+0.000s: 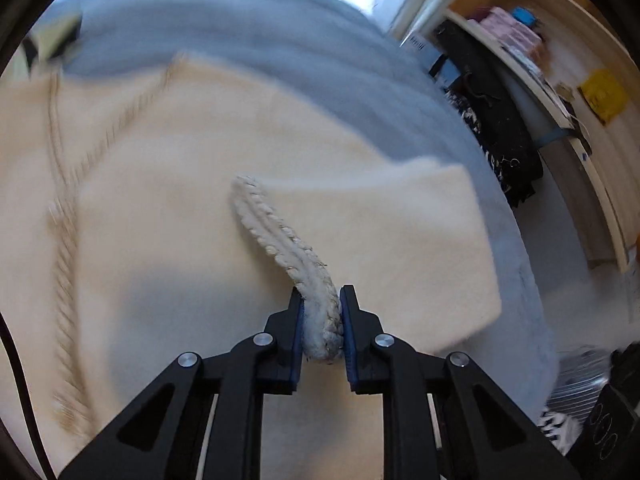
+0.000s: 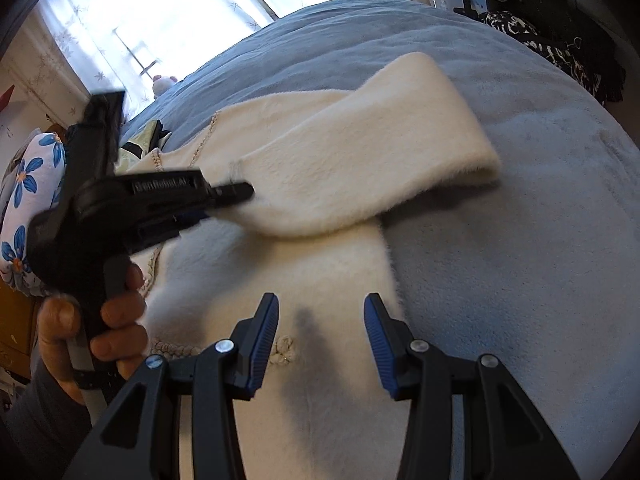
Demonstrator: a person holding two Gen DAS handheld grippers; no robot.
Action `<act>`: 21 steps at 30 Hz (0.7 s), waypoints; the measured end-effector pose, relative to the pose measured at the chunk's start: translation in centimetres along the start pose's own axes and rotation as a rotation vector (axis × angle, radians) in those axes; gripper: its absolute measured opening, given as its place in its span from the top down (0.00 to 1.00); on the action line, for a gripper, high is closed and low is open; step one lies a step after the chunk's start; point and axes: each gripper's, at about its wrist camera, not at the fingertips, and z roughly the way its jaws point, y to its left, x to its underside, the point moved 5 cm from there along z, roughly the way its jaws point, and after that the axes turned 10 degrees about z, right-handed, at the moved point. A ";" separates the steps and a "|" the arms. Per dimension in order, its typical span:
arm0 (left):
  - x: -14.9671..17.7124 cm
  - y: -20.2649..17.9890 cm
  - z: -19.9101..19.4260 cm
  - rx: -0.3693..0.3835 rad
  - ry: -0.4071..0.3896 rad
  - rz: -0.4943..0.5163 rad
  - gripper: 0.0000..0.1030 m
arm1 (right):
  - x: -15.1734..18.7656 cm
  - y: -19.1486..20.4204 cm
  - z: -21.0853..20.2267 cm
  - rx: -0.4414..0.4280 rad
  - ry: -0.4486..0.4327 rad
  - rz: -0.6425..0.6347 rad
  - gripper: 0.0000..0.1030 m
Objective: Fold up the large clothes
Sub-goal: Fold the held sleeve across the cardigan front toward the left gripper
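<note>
Left gripper (image 1: 322,312): fingers drawn close together, pinching a braided rope-like trim (image 1: 276,236) between blue ribbed pads. The trim was thick, off-white, twisted in a cable pattern, and curved up and away from the fingers toward the far left. In the right wrist view the same gripper (image 2: 240,192) reached in from the left, its tip against the folded sleeve, gripped by a bare hand (image 2: 100,320).

Right gripper (image 2: 320,320): fingers spread wide, holding nothing, poised just above the near part of the garment; black body, blue ridged pads, silver pivot pins. Whether the tips touched the fabric could not be told.

Cream garment (image 2: 328,168): large, fleecy, soft-napped, lying flat on the bed near its middle. One broad sleeve (image 2: 420,128) was folded across the body toward the right, ending in a rounded cuff. Braided edging ran along its left side, with a small knotted ornament (image 2: 284,350) near the right gripper's left finger.

Blue bedspread (image 2: 500,240): plush, pale grey-blue, under the garment on all visible sides.

Floral pillow (image 2: 28,184): white with blue flowers, far left.

Wooden shelves (image 1: 552,52): right of the bed, holding blurred items; dark patterned cloth (image 1: 500,132) hung beside them.
</note>
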 end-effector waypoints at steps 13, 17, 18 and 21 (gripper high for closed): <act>-2.0 13.3 -15.0 -0.418 -0.198 0.089 0.85 | -0.2 1.9 0.2 0.013 -0.009 -0.065 0.57; 3.7 21.1 -12.2 -0.467 -0.018 -0.026 0.81 | 0.0 2.5 1.4 0.020 0.019 -0.068 0.57; 4.8 22.5 -11.6 -0.456 0.017 -0.061 0.81 | -0.2 2.5 1.5 0.020 0.024 -0.066 0.57; 6.8 25.3 -10.6 -0.382 0.037 -0.181 0.77 | -1.4 2.7 1.6 0.029 0.022 -0.061 0.56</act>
